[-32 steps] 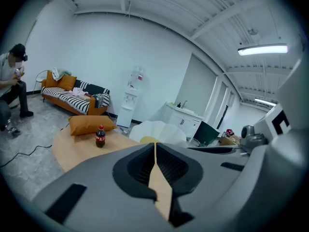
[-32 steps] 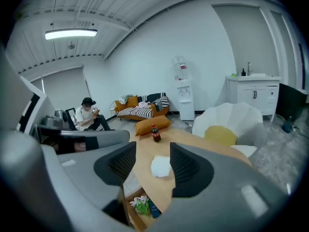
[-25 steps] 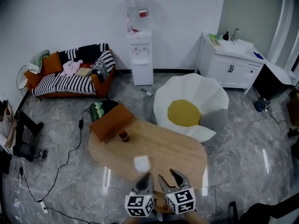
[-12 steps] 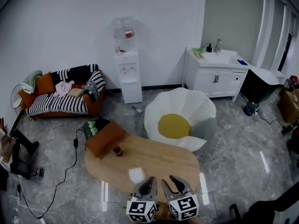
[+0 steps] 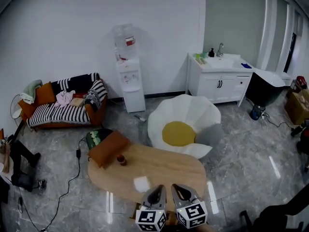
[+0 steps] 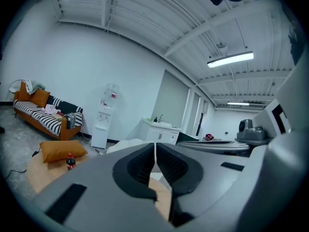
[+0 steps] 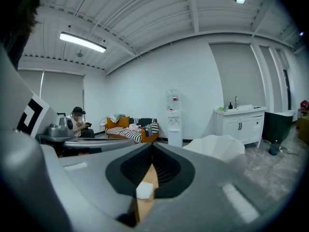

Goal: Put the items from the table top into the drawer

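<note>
Left hand-held gripper (image 6: 154,149) is hanging over the near edge of the oval light-wood desk (image 5: 169,168), its jaws pressed together with nothing between them. Right hand-held gripper (image 7: 151,148) is hovering just beside it. Its jaws have just been closing and are now meeting at the tips, also pinching nothing. Just beyond both, a small white square item (image 5: 142,183) is lying flat on the desk, apart from either gripper. Farther along the wood, a small dark bottle with a red cap (image 5: 122,160) is standing upright. It is just beside a rectangular orange cushion (image 5: 107,148) that is lying at the desk's far left end. Behind the desk, a white flower-shaped chair with a yellow centre (image 5: 179,133) is sitting on the grey marble-patterned floor (image 5: 241,149). Farther back, along the white wall, an orange sofa with a black-and-white striped cover (image 5: 63,111), a white water dispenser (image 5: 129,81) and a white sink cabinet (image 5: 219,83) are standing well apart from one another.
</note>
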`<state>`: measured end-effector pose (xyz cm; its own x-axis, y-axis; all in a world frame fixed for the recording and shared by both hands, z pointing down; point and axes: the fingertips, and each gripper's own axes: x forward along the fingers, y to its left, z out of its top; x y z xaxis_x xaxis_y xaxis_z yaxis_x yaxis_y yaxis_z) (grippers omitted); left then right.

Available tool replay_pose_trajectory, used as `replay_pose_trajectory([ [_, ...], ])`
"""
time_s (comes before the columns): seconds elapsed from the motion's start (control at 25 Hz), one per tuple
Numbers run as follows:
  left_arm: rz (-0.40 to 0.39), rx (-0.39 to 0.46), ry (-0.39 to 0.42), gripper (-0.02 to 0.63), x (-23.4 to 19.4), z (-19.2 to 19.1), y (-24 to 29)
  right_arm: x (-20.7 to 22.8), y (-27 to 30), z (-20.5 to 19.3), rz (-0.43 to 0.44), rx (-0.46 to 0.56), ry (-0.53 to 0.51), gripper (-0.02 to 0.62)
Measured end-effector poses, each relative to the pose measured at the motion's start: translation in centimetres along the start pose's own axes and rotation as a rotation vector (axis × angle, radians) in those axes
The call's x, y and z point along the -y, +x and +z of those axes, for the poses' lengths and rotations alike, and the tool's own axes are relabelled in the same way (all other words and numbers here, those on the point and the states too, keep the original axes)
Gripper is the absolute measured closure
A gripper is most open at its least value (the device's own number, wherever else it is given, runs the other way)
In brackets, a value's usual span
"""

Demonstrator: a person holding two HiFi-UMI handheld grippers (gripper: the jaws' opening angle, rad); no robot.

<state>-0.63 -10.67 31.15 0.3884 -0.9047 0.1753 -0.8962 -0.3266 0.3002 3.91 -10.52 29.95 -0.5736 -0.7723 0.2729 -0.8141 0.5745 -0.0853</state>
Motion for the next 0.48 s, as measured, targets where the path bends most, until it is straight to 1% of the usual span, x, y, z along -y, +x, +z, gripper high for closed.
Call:
replay_pose_trajectory([
  [0.16,-0.001,0.011,0.005,0.585,-0.1,0.3,0.4,0.0,0.5,-0.4,0.001,-0.009,0.015,0.592],
  [0.32,0.003,0.0,0.005,0.586,-0.5,0.3,0.7,0.4,0.8,-0.4,-0.002,-0.015,0.042,0.592],
  [0.48,0.008,-0.014,0.001,0.586,-1.1,-0.2,1.1,0.5,1.4,-0.9,-0.002,-0.028,0.035,0.592],
])
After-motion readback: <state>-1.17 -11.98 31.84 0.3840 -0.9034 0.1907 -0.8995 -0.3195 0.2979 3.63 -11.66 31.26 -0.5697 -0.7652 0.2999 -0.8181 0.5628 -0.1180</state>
